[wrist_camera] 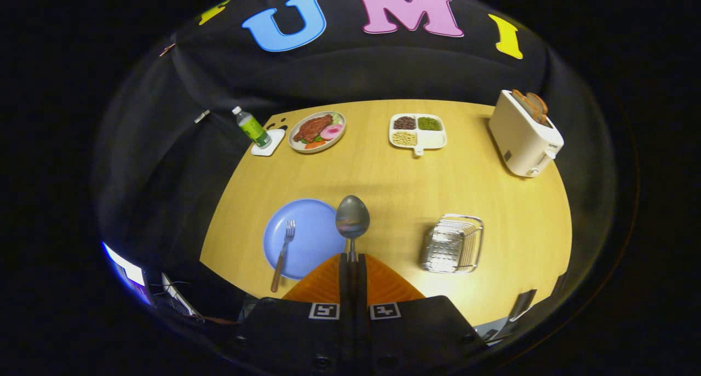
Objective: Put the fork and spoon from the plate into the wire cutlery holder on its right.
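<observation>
My gripper [352, 258] is shut on the handle of a metal spoon [352, 218], whose bowl sticks out just ahead of the fingertips, held well above the table. Below and to the left lies a blue plate [315, 242] with a fork [283, 253] on it, tines away from me, its brown handle reaching over the plate's near rim. The wire cutlery holder [453, 243] stands on the wooden table to the right of the fingers, with nothing seen inside it.
At the far side of the table stand a white toaster [524, 136] with bread slices, a divided dish of beans [417, 131], a plate of food [317, 131] and a small bottle [252, 127] on a coaster.
</observation>
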Demonstrator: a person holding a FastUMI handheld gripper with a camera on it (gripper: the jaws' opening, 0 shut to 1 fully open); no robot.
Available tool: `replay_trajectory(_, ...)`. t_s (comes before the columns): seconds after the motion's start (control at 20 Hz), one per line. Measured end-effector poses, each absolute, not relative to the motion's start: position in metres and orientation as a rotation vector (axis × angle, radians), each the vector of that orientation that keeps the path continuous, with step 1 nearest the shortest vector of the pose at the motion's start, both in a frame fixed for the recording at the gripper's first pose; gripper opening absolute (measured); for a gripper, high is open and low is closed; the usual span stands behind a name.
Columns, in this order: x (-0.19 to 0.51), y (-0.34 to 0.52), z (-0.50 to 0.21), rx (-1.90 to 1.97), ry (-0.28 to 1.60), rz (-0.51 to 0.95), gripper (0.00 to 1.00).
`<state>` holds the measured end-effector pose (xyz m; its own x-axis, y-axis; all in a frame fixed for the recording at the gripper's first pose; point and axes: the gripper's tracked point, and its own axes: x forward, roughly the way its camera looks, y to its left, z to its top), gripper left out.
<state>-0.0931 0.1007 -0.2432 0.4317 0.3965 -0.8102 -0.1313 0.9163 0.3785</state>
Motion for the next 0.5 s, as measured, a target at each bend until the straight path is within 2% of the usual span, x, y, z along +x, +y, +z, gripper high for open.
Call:
replay_trajectory(0.2, -0.106, 0.034, -0.263, 0.237, 1.195, 0.283, 0.05)
replay_trajectory(0.5, -0.109, 0.002, -0.319, 0.233, 1.39, 0.224, 0.06)
